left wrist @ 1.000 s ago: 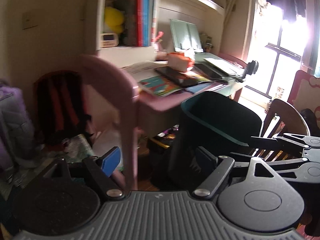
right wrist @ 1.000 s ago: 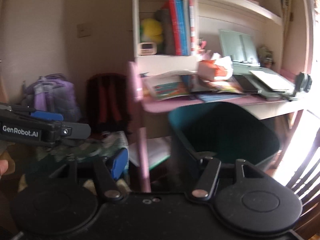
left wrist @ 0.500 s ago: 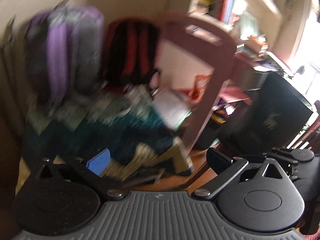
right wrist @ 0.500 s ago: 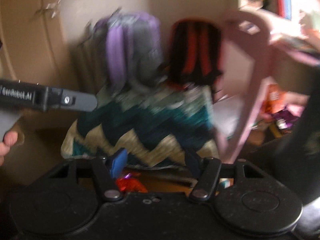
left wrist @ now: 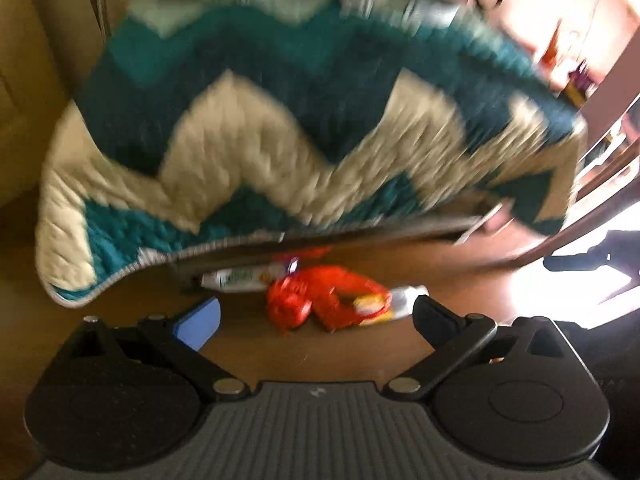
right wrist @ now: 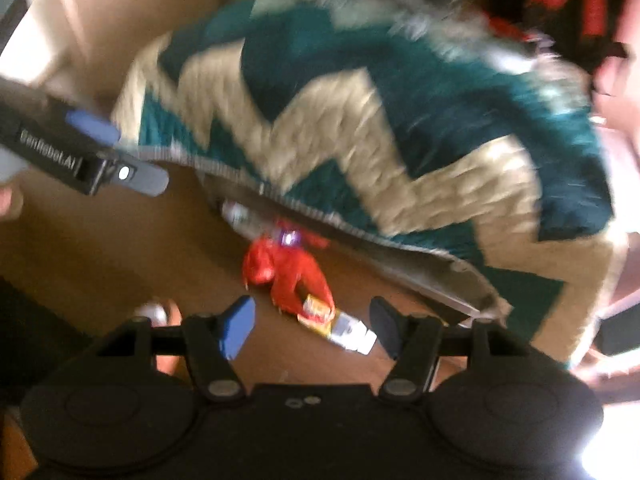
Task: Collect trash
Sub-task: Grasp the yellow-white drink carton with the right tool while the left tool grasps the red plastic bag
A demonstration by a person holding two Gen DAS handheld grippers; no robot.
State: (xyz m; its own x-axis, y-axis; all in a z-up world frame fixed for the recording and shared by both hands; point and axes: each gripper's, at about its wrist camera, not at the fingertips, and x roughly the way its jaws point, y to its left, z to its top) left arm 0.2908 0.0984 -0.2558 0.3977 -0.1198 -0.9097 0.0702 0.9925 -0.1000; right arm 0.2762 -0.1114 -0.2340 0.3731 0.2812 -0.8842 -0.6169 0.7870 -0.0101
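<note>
A crumpled red wrapper (left wrist: pixel 320 304) lies on the wooden floor just ahead of my left gripper (left wrist: pixel 316 316), which is open and empty above it. A white wrapper (left wrist: pixel 236 280) lies behind it, partly under a blanket. In the right wrist view the red wrapper (right wrist: pixel 284 276) with a yellow and white end lies ahead of my right gripper (right wrist: pixel 312 324), also open and empty. The left gripper (right wrist: pixel 92 152) shows at the left there. Both views are blurred.
A teal and beige zigzag blanket (left wrist: pixel 280 120) hangs over something low behind the trash, its edge over the floor. Backpacks (right wrist: pixel 560 8) stand behind it. Bright light falls on the floor at the right (left wrist: pixel 592 268). A foot (right wrist: pixel 160 316) shows near the right gripper.
Both grippers have swung down and left, from the desk and dark bin to the floor in front of the blanket. The red wrapper has come into view. Both stay open.
</note>
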